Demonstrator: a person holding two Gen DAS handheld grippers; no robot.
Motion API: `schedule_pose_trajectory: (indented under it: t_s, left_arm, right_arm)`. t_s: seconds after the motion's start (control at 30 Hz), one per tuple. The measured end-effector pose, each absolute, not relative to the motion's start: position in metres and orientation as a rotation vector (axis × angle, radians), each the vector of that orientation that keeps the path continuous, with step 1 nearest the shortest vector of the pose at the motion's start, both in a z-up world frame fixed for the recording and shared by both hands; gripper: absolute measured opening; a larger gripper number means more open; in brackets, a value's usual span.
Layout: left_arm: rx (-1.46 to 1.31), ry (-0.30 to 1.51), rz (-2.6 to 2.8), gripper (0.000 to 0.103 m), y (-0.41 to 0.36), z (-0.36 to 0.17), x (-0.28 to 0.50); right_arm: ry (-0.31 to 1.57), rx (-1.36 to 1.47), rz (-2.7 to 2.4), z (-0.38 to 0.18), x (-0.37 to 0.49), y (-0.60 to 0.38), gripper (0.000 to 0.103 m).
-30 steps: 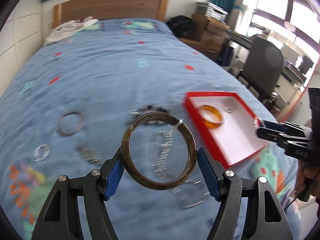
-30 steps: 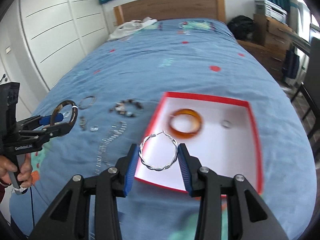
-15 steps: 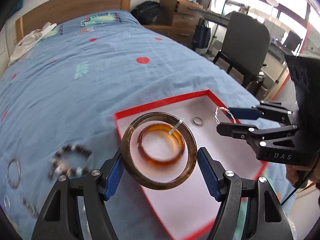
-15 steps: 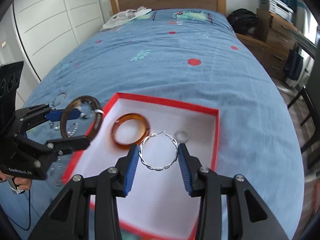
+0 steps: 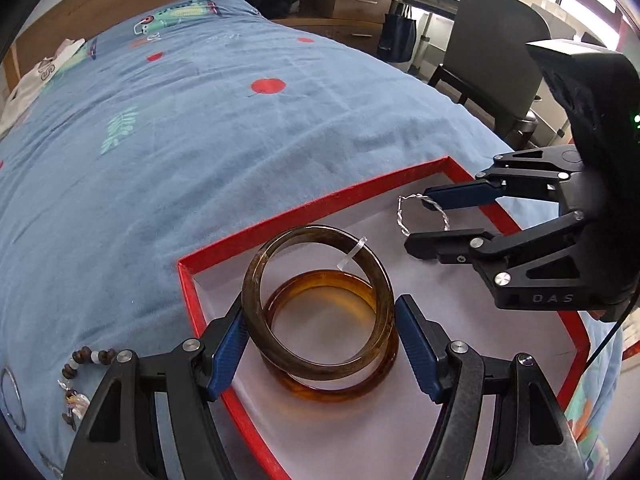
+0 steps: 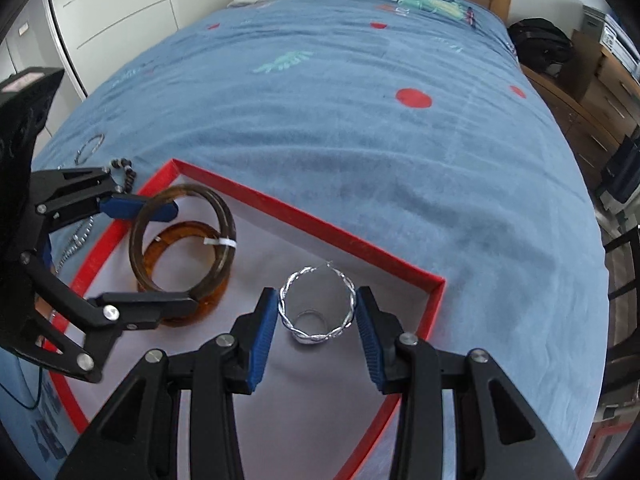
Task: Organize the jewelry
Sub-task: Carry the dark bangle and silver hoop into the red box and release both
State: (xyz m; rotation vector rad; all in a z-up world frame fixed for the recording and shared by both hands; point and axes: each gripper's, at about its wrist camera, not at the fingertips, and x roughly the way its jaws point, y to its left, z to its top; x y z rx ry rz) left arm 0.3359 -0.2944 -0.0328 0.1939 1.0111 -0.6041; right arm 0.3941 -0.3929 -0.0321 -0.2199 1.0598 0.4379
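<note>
while left claw (image 5: 320, 344) grips dark bangle (image 5: 318, 304) over amber bangle (image 5: 332, 384), right claw (image 6: 318, 322) grips hoop (image 6: 317, 306).

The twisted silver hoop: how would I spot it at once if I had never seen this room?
Find the red-rimmed box lying on the blue bedspread. Over its white floor, toward the far right corner, the right gripper pinches the silver hoop upright between blue pads. Unlike the two thick brown bangles nearby, it is thin, shiny and braided like rope.
</note>
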Motion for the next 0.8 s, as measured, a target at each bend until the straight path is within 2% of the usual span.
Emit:
schedule_pose_trajectory:
  t_s: [0.2, 0.8]
  left_arm:
    - [0.226, 1.014, -0.614, 0.070, -0.295, -0.036, 0.336]
    - [0.250, 1.012, -0.609, 0.071, -0.297, -0.038, 0.339]
  right_arm:
    - [1.078, -0.339, 0.454, -0.044, 0.394, -0.379, 0.039]
    - [1.090, -0.399, 0.456, -0.032, 0.396, -0.380, 0.039]
